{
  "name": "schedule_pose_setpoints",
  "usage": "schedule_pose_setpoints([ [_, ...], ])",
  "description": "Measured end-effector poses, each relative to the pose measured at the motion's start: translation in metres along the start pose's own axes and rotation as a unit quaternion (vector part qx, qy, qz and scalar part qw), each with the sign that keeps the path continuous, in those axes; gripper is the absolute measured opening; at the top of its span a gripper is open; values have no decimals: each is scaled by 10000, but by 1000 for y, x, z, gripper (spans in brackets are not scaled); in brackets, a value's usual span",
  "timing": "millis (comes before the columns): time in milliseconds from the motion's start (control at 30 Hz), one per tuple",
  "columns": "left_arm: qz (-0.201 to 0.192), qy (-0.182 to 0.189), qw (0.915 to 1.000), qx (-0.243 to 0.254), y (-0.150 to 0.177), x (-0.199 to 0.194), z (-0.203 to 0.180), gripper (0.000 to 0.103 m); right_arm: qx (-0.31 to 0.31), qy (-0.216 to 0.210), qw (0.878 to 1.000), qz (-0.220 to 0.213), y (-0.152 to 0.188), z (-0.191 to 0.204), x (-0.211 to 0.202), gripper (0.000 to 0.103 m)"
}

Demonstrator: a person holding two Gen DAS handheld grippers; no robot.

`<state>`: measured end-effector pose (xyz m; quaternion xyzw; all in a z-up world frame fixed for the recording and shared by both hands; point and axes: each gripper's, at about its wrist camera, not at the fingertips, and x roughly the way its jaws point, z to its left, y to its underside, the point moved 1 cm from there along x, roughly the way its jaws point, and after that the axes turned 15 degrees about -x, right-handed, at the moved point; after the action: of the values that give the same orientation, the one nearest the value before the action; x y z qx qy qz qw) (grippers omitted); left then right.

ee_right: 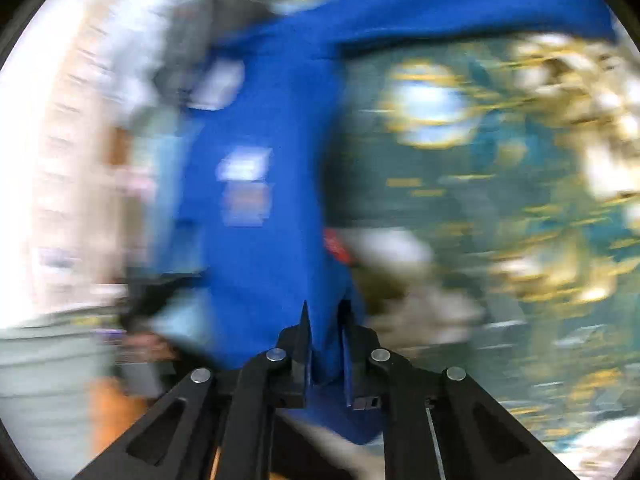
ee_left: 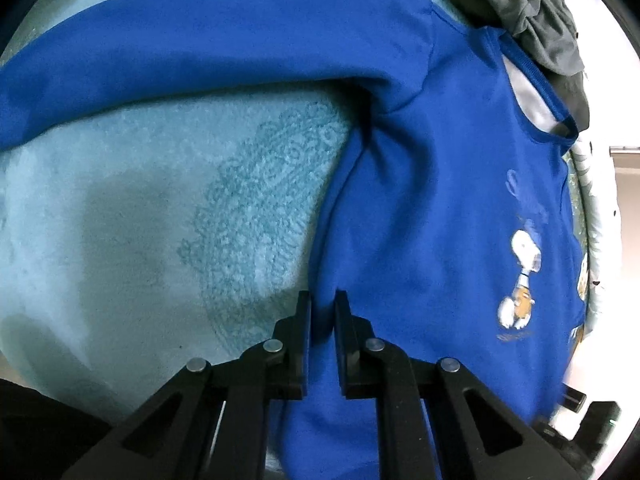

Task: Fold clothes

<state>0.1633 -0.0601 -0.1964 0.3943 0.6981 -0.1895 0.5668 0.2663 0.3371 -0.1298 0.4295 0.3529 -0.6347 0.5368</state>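
A bright blue sweatshirt (ee_left: 432, 208) with a cartoon dog print lies spread on a pale teal blanket (ee_left: 140, 216), one sleeve stretched out to the left. My left gripper (ee_left: 323, 300) is shut on the sweatshirt's side edge near the hem, blue cloth pinched between its black fingers. In the blurred right wrist view the same blue sweatshirt (ee_right: 264, 184) runs up from my right gripper (ee_right: 325, 308), which is shut on its opposite edge, with cloth bunched between the fingers.
A dark grey garment (ee_left: 532, 12) is heaped past the collar at the top right. A teal cover with gold and white flowers (ee_right: 520, 184) lies to the right of the sweatshirt. Pale floor and furniture show at the left edge, too blurred to tell apart.
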Motion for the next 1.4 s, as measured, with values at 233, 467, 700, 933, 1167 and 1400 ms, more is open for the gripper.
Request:
schedule_pose_setpoints([
  [233,63,219,9996,-150,2,-2,8,11,665,139,9976,99,13,-19,37,23],
  [467,31,289,9996,-67,9,-5,4,11,471,278,9979,-340,3,-21,6,36],
  [700,-249,184,9994,-126,16,-16,6,10,2198,418,9563,-1882,-23,-106,-53,55],
  [933,-680,463,9949,-587,17,-32,18,7,3610,318,8935,-2650,-41,-197,-86,55],
  [1167,-1516,1687,9716,-681,-2,-74,-3,10,3906,201,8809,-2667,-64,-230,-78,55],
  [1400,-1966,2893,9152,-2001,-42,-94,57,35,4010,418,8729,-2747,-82,-246,-78,39],
])
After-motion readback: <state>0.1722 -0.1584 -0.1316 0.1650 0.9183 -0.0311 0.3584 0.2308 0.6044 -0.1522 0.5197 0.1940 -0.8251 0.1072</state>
